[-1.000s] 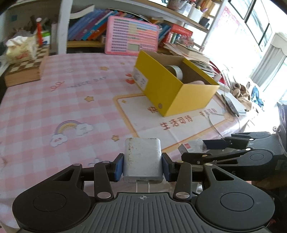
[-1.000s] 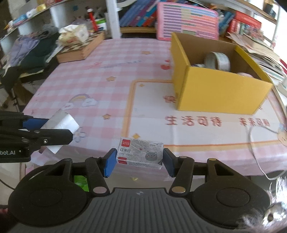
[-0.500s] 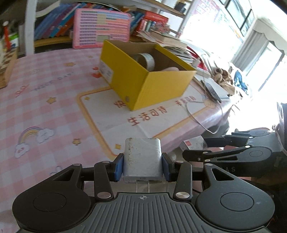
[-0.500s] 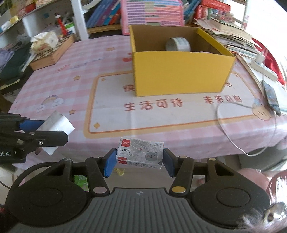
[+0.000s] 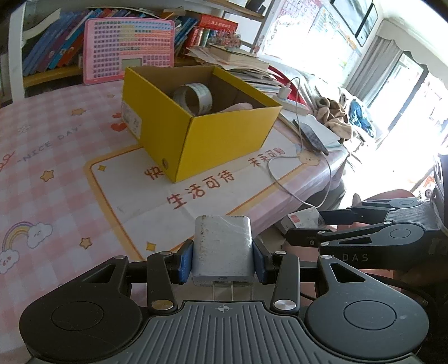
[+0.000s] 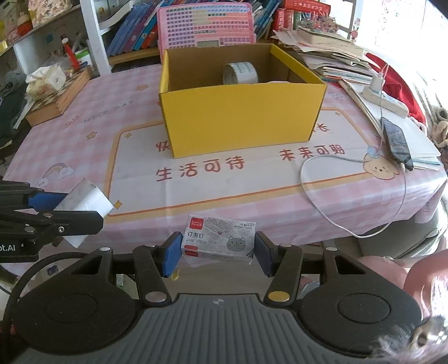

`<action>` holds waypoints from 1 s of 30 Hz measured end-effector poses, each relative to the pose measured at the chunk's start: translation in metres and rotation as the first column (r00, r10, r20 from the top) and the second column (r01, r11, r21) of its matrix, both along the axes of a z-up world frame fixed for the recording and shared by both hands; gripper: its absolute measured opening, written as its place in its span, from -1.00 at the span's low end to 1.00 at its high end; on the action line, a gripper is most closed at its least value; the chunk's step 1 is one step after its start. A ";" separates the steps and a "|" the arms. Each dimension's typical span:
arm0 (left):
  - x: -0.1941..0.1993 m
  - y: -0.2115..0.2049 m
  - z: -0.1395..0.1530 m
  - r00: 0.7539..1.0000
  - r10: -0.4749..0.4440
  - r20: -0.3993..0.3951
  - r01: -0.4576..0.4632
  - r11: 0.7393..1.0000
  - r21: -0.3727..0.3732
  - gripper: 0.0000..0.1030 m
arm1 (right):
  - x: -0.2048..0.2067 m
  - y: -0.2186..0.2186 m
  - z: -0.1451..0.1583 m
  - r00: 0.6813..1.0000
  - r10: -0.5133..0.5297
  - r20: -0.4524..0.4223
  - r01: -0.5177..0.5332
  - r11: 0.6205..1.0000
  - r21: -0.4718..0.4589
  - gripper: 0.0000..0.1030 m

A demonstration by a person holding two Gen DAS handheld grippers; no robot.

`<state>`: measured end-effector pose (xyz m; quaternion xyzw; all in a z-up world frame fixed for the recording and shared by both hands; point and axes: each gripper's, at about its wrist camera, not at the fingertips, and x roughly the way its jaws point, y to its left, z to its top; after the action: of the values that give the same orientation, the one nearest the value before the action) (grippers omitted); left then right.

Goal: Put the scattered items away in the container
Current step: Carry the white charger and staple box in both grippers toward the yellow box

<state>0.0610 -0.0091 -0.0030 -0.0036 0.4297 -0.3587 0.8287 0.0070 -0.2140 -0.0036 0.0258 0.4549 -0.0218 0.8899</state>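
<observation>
My left gripper [image 5: 222, 259] is shut on a white plug-in charger [image 5: 222, 246], held off the table's front edge. It also shows at the left of the right wrist view [image 6: 81, 207]. My right gripper [image 6: 217, 253] is shut on a small staple box [image 6: 218, 238] with a cat picture, also in front of the table edge; it shows in the left wrist view [image 5: 301, 221]. The open yellow cardboard box [image 6: 240, 120] stands mid-table and holds a roll of tape [image 6: 240, 72] and a pale item [image 5: 238, 107].
A pink checked tablecloth [image 6: 84, 134] covers the table. A phone [image 6: 397, 142] with a white cable [image 6: 322, 196] and a power strip [image 6: 383, 99] lie at the right. A pink board [image 6: 205, 23], books and a wooden chessboard box [image 6: 58, 98] stand behind.
Both grippers, still holding their items, have swung rightward along the table's front edge. The yellow box now sits nearly straight ahead of the right gripper.
</observation>
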 end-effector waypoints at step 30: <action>0.041 -0.111 0.005 0.985 -0.173 0.019 0.173 0.984 -0.044 -0.19 | 0.011 -0.095 0.005 0.991 -0.137 0.010 0.137 0.990 -0.031 0.03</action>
<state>0.1022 -0.1198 0.0024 0.0176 0.4140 -0.4389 0.7973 0.0181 -0.3086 0.0019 0.0431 0.4484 -0.0897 0.8883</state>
